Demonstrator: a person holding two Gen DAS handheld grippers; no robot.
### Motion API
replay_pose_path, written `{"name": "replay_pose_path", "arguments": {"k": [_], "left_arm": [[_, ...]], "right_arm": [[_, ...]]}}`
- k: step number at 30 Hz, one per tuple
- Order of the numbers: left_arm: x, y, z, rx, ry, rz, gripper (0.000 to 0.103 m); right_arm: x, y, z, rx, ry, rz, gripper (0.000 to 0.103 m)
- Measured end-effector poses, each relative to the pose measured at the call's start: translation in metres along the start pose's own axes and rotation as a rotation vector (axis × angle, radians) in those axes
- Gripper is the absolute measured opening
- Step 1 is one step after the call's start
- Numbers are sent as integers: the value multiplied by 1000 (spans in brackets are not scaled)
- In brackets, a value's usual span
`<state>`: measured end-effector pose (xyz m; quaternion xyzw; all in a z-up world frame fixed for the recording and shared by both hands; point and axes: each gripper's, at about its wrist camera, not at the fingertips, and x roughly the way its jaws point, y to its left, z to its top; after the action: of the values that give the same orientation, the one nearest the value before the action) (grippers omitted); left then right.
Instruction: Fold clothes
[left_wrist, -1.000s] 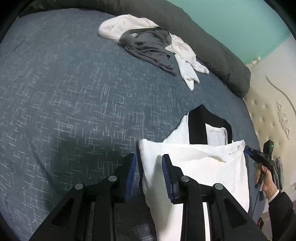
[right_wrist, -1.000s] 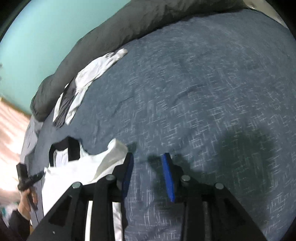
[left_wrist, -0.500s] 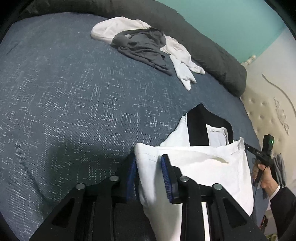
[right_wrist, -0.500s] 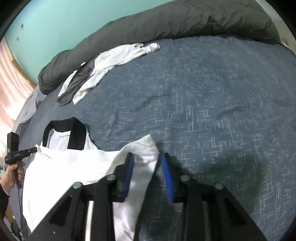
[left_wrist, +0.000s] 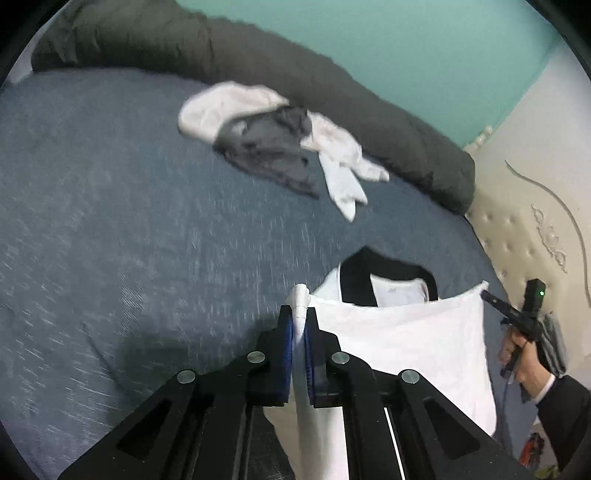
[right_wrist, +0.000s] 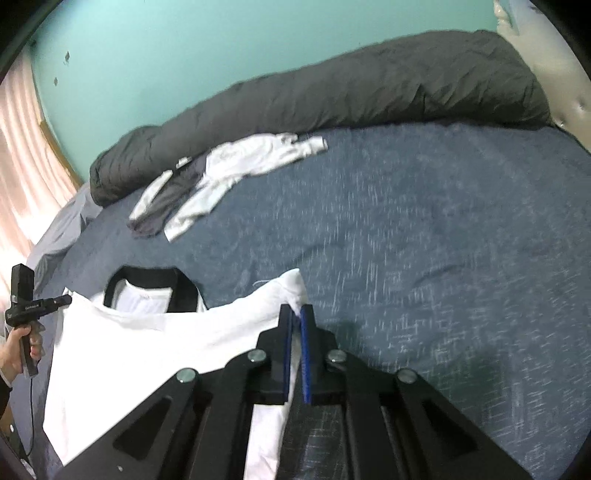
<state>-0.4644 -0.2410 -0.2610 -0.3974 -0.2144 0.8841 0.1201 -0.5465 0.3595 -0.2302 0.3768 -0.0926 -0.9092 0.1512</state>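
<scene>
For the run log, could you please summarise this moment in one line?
stage: fold lift | left gripper: shut on white T-shirt corner | right gripper: shut on other corner | unfolded clothes pile: untouched

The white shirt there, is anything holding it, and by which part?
Yes. The white shirt is pinched by both grippers at the two corners of its folded-over edge: the left gripper on one corner, the right gripper on the other.

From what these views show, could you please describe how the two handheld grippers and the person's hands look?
Both the left gripper and right gripper have matte black angular frames with silver round bolts and blue ribbed finger pads. Seen from the other side, each is pistol-shaped, one with a green light. A thin black cable hangs from the left handle; the right hand shows a dark sleeve over a white cuff.
</scene>
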Motion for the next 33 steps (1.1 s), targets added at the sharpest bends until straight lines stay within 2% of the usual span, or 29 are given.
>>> {"name": "replay_pose_path", "arguments": {"k": [6,10,16,20,22,23,24,25,26,28,31,33], "left_arm": [[-7,-4,24,-10,-49,21,5],[2,-5,47,1,-59,48,5],[46,7,49,-29,6,115,5],[76,19,37,-62,65,139,6],[81,21,32,-67,80,143,11],[81,21,30,-64,78,147,16],[76,21,30,-63,67,145,29],[69,23,29,-75,50,141,35],[61,25,29,-89,33,137,41],[40,30,25,-121,7,130,42],[6,34,12,-148,-13,109,43],[-14,33,-8,-173,-3,74,43]], "right_arm": [[-9,6,24,12,-63,-5,4],[1,8,40,7,-64,-37,4],[54,-5,34,89,68,-111,4],[81,-14,17,116,167,-128,4],[86,-21,11,153,188,-111,4],[85,-24,10,171,183,-101,5],[80,-26,11,180,165,-97,6],[76,-29,12,188,152,-98,10],[68,-32,14,200,134,-112,23],[51,-40,14,239,98,-117,39],[18,-50,6,289,70,-77,39],[-5,-53,-8,317,69,-33,39]]}}
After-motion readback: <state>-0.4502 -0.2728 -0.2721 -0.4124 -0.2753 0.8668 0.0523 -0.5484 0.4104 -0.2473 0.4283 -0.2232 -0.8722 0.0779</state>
